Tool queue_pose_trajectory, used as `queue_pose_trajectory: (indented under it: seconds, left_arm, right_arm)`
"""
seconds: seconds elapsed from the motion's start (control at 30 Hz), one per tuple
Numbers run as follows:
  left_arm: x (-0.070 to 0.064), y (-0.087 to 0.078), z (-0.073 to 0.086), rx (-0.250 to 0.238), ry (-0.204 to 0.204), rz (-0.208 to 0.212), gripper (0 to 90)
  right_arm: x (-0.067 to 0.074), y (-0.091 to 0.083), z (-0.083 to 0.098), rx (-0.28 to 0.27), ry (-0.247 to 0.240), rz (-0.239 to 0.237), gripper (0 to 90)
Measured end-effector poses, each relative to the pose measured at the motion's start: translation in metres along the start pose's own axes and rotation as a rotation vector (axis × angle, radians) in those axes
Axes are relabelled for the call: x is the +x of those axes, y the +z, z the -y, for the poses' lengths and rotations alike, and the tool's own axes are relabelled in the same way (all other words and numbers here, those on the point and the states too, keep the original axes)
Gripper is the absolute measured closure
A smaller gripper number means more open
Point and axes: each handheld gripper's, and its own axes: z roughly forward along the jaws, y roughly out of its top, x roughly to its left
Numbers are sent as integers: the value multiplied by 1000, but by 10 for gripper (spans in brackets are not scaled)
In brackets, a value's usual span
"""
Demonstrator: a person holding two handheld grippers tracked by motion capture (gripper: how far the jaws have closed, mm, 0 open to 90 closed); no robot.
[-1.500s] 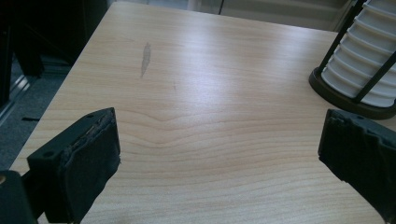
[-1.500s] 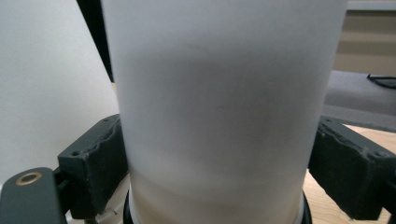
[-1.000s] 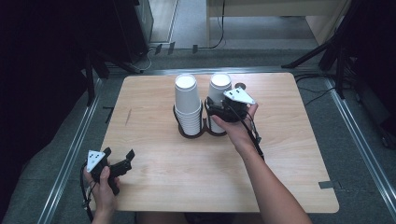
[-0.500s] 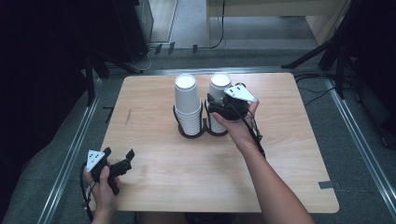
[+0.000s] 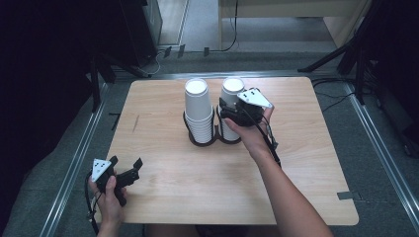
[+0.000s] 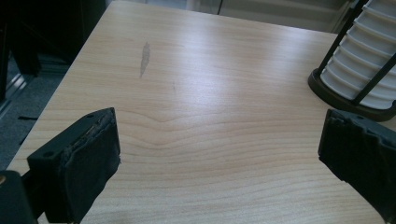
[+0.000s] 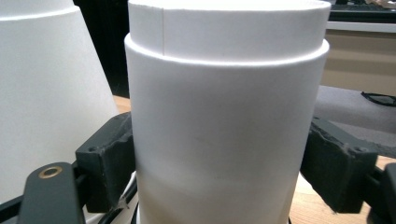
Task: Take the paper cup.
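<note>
Right gripper closing around the right-hand cup stack.

The 2 cup stacks sit in a dark wire holder at upper centre of the table. My right gripper has its jaws on either side of the right stack, touching or nearly so; I cannot tell if the grip is firm. Nothing looks lifted yet, so I judge the pull is still to come. The left stack is untouched. My left gripper idles spread wide and empty at lower left. Pale wood, 1 scuff; dim room beyond.
</note>
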Motion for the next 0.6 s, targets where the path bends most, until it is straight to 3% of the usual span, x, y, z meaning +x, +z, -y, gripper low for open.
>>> queue_pose_trajectory:
  seconds: [0.5, 0.6]
  left_arm:
    - [2, 0, 0, -4, -12, 8, 0]
    - [3, -1, 0, -1, -15, 11, 0]
  right_arm:
    - [-3, 14, 9, 26, 113, -7, 130]
    - [0, 15, 9, 15, 97, 8, 152]
